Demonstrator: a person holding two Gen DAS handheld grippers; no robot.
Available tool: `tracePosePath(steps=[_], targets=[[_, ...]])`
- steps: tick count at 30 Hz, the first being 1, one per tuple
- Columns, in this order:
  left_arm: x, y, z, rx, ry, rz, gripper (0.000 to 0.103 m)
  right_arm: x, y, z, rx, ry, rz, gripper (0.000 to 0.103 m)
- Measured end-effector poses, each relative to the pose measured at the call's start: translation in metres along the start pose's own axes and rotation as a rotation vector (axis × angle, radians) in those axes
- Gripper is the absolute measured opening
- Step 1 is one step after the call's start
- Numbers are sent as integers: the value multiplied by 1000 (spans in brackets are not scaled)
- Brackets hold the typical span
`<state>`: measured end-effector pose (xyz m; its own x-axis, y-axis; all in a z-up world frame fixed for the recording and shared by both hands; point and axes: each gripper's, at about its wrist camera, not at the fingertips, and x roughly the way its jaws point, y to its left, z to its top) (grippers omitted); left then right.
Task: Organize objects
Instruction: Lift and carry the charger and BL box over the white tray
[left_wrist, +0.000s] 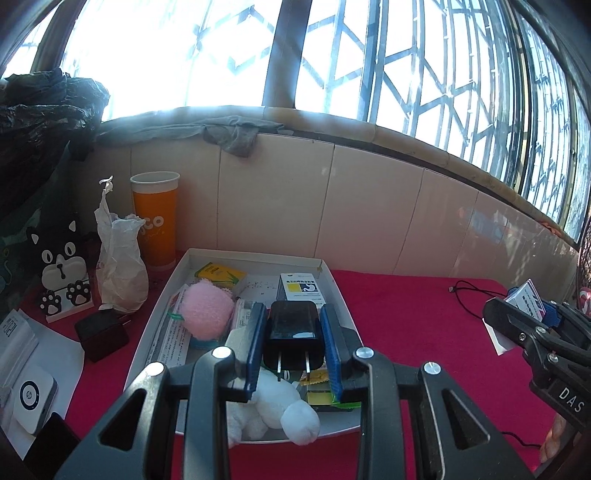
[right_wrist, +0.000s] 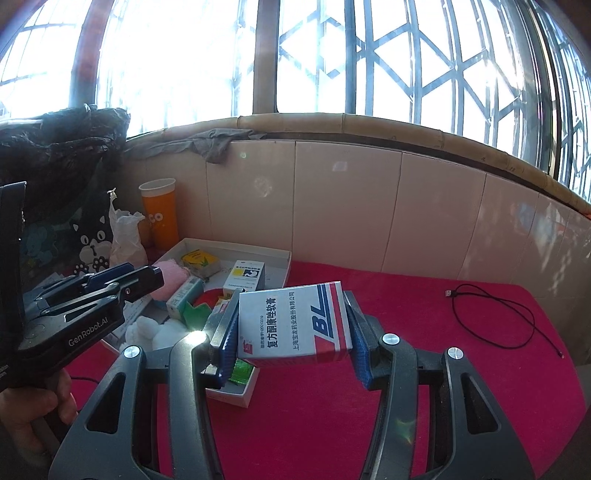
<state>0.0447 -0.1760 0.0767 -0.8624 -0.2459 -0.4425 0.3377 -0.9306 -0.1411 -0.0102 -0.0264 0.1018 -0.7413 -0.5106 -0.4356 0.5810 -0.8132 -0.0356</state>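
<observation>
Over the shallow white cardboard tray (left_wrist: 155, 321) on the red-covered tabletop (left_wrist: 406, 314), the left gripper (left_wrist: 293, 345) is holding a black plug-in charger block (left_wrist: 291, 332) clenched between its jaws, while the right gripper (right_wrist: 291, 328) is gripping a white, red and blue ointment carton (right_wrist: 295, 321) beside the tray's near corner. Sorting is looking partly done: a pink knitted pad (left_wrist: 207, 310), a white plush toy (left_wrist: 273, 406) and small medicine boxes (left_wrist: 301, 288) are already lying inside, whereas a second black charger (left_wrist: 101, 334) and a thin black cable (right_wrist: 491, 314) are still waiting outside.
</observation>
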Motion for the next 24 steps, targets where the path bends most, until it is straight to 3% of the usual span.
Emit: tracePosePath(steps=[24], targets=[[1, 35, 1, -21, 7, 70, 29, 24, 38, 4, -45, 37, 72, 50]])
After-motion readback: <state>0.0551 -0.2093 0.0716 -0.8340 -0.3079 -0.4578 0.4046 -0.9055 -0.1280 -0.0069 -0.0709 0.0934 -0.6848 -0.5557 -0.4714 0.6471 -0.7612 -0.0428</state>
